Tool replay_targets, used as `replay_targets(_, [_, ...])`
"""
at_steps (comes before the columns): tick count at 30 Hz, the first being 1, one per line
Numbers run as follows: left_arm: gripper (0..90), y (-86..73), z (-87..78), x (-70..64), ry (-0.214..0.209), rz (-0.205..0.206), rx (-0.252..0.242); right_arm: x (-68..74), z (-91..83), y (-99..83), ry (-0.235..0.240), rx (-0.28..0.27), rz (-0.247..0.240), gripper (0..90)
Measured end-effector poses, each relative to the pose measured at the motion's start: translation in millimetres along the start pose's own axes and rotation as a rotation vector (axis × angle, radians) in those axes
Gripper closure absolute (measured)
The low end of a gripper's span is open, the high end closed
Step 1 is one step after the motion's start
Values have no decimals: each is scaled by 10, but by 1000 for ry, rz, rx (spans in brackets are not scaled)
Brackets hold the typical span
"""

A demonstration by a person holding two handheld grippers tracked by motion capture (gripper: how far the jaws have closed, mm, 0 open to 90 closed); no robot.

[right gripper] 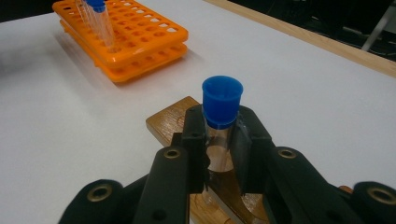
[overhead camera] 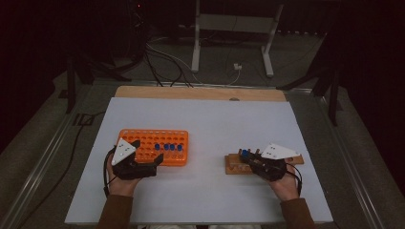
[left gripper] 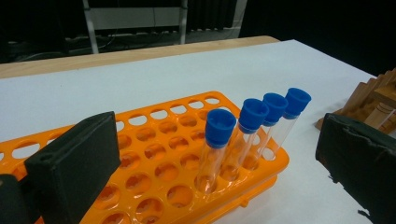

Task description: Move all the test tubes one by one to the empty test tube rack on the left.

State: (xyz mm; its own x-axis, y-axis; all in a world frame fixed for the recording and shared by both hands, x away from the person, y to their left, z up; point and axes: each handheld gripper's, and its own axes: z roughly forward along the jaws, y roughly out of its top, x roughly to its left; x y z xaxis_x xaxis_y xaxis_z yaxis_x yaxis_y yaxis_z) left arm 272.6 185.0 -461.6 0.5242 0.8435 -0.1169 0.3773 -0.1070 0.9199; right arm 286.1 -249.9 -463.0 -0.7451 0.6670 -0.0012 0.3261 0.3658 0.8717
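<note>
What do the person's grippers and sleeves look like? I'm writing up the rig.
Both are black two-jaw tools, each topped by a pale three-cornered plate. The left gripper trails a black cable; its jaws carry flat dark pads. The right gripper shows brass-ringed holes. Both sleeves are brown.

Left gripper (overhead camera: 145, 151) jaws spread wide; right gripper (right gripper: 219, 140) jaws clamped.

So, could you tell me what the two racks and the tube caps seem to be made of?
Orange rack: glossy moulded plastic, judging by its even colour and sheen. Wooden rack: brown, with visible grain, probably varnished. Blue caps: smooth matte plastic, probably.
</note>
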Motion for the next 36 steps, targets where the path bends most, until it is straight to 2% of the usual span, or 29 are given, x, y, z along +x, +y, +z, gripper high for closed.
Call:
replay_targets(24, [7, -4, 14, 1, -12, -2, 7, -23, -145, 161, 1, -53, 52, 774])
replay_targets(36, [7, 5, 23, 5, -7, -4, 5, -4, -251, 310, 5, -66, 42, 774])
